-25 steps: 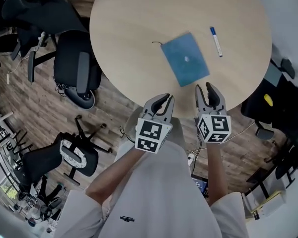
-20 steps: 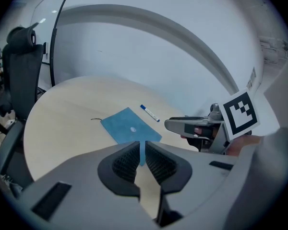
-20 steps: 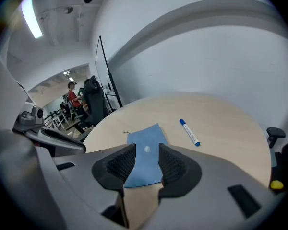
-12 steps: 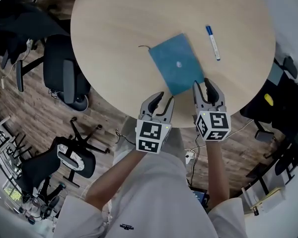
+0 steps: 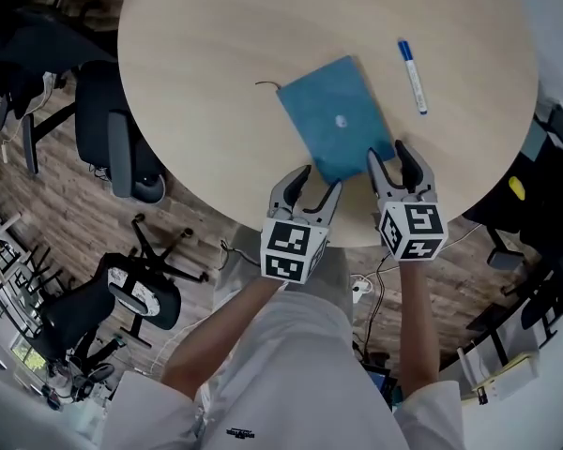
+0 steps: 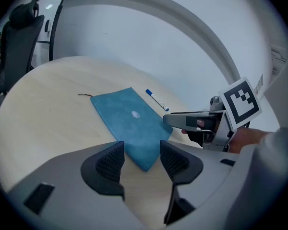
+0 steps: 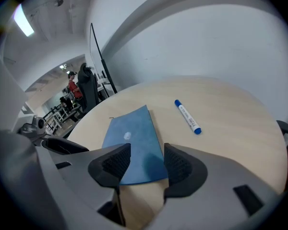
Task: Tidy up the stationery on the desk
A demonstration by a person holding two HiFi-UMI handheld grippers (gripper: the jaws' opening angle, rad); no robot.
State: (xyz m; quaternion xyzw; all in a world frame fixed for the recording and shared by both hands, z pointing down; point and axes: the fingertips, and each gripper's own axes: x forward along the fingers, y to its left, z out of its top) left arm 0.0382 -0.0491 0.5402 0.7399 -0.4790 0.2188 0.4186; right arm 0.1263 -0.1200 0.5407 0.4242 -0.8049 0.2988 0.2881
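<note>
- Blue pouch [image 5: 336, 120] and marker [image 5: 413, 76] lie loose on the desk [image 5: 216, 64]; apparently nothing is tidied yet.
- Left gripper [image 5: 319, 178] and right gripper [image 5: 388, 151], jaws just opened wide, hold nothing.

The table [image 5: 206, 54] has its far edge cut off in the head view, and the print on the marker [image 5: 413, 75] is too small to read.

A round table [image 5: 216, 54] carries a blue pouch [image 5: 333, 115] and a pen [image 5: 413, 75], apart on its right. The left gripper [image 5: 320, 180] and right gripper [image 5: 388, 154] hover at the pouch's near end. Their jaws have just been opening and grip nothing. A chair [image 5: 113, 134] stands at the left.
</note>
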